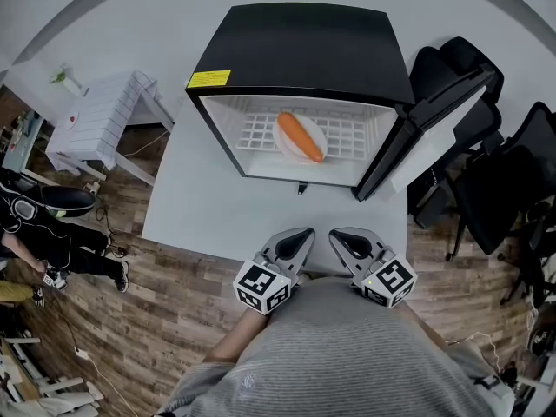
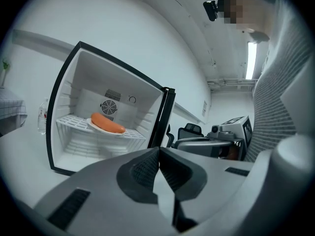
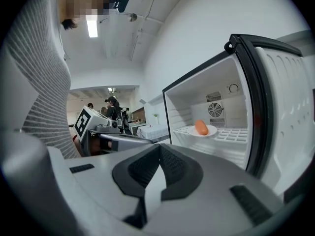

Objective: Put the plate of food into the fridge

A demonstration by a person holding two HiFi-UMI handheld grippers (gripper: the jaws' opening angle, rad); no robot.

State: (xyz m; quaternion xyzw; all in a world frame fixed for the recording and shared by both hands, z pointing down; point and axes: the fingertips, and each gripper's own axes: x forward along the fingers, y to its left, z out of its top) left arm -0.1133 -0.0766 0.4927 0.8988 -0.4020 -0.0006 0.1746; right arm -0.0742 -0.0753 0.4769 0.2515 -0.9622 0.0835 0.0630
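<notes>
A white plate [image 1: 288, 145] with an orange sausage [image 1: 300, 135] rests on the wire shelf inside the open black mini fridge [image 1: 304, 46]. The plate [image 2: 101, 128] with its sausage [image 2: 107, 123] shows in the left gripper view, and the right gripper view has the sausage [image 3: 201, 127] on the plate [image 3: 209, 131] too. My left gripper [image 1: 304, 234] and right gripper [image 1: 337, 234] sit side by side near my body at the table's front edge, well short of the fridge. Both are shut with nothing between the jaws, as seen at the left gripper [image 2: 158, 150] and right gripper [image 3: 160, 148].
The fridge door [image 1: 430, 120] stands swung open to the right. Black office chairs [image 1: 495, 168] crowd the right side. A white slatted table [image 1: 100, 115] stands at the left, and a person [image 1: 48, 233] sits on the wooden floor at far left.
</notes>
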